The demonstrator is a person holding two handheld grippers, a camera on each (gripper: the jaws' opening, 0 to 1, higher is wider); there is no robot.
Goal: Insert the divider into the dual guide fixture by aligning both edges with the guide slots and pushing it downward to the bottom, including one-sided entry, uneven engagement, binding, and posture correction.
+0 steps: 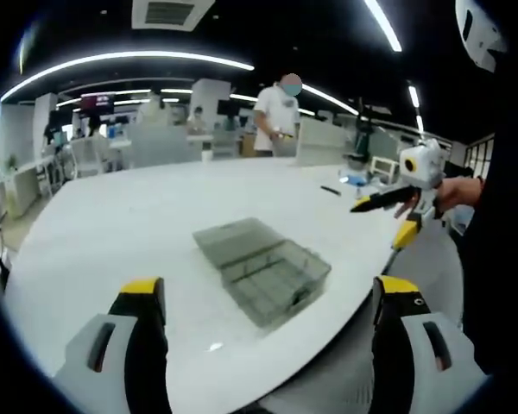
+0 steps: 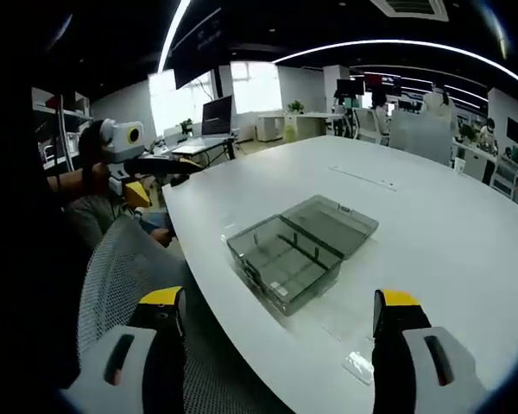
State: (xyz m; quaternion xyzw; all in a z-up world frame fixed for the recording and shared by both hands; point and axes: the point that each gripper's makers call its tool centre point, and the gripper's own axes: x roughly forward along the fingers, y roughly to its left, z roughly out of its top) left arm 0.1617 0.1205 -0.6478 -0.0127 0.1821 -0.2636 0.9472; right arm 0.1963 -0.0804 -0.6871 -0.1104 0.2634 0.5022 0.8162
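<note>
Hovered with jaws spread and empty, left gripper (image 1: 263, 297) and right gripper (image 2: 281, 310), each short of the open smoky-clear compartment box (image 1: 263, 267) (image 2: 298, 250) near the white table (image 1: 112, 224) edge; divider indistinguishable.

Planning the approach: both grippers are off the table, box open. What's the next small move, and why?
Probably bring the right gripper down to the clear divider lying on the table beside the open box. Both grippers' jaws stand open and empty, and the left gripper hovers short of the box.
</note>
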